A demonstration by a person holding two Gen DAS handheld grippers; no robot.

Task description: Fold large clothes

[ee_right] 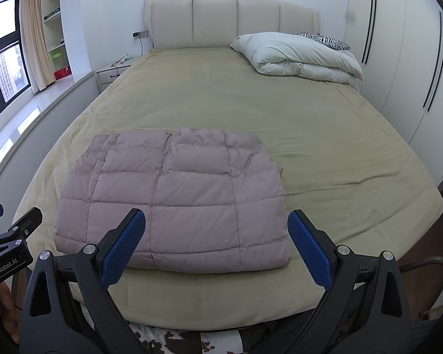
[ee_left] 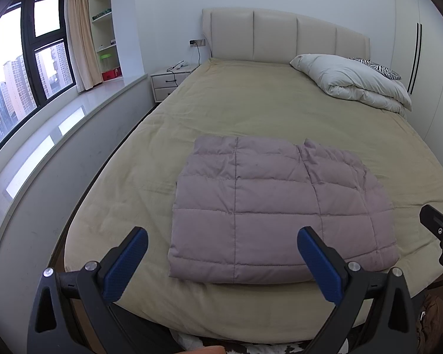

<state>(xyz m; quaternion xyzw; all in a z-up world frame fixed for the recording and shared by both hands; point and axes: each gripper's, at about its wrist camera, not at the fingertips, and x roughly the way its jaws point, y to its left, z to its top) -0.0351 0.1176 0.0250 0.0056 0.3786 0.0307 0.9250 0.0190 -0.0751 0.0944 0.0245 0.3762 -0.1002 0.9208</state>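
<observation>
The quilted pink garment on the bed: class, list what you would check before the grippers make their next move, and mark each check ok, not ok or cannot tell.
1. Left gripper open and holding nothing: ok.
2. Right gripper open and holding nothing: ok.
3. Quilted pink garment lies flat in a folded rectangle on the bed: ok.
4. Near edge within the bed's edge, not hanging over: ok.
5. White duvet well apart from the garment: ok.
6. Layers underneath aligned: cannot tell.
</observation>
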